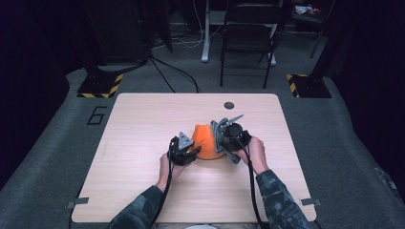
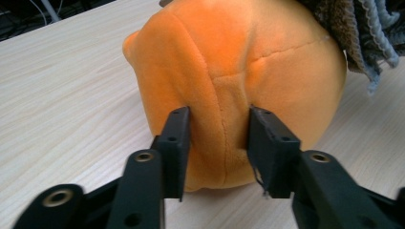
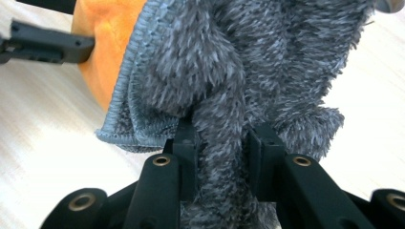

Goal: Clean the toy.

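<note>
A round orange plush (image 1: 206,142) sits at the middle of the wooden table (image 1: 143,124). A grey fuzzy knitted cloth (image 1: 218,130) is draped over its right side. My left gripper (image 1: 192,151) meets the plush from the left. In the left gripper view its jaws (image 2: 217,143) stand parted on either side of a bulge of the orange plush (image 2: 239,57), so it is open. My right gripper (image 1: 225,139) is shut on a fold of the grey cloth (image 3: 248,62), which is pinched between its jaws (image 3: 222,138). One left jaw lies against the orange plush (image 3: 102,28) in the right gripper view.
A small dark round hole (image 1: 229,105) lies in the table near its far edge. Beyond the table stands a black folding chair (image 1: 248,33), and two yellow-and-black striped bases (image 1: 101,86) rest on the carpet. Cables trail from both grippers toward the near table edge.
</note>
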